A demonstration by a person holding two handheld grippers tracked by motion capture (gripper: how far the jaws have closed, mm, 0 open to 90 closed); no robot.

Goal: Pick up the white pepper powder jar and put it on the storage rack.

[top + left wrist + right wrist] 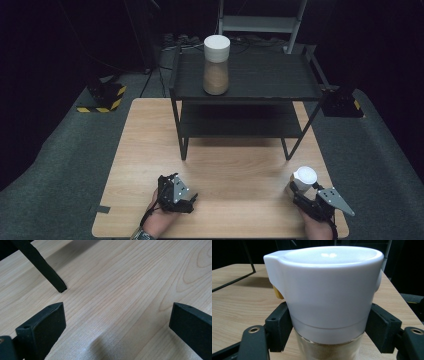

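Right gripper (325,340) jaws pinching white-lidded jar (325,290) just under its lid, on counter (225,165); left gripper (117,327) jaws spread wide over bare wood

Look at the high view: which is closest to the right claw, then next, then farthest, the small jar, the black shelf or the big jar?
1. The small jar, gripped in the right claw, near the table's right edge.
2. The black shelf, standing mid-table behind it.
3. The big jar, on the shelf's top, toward its left.
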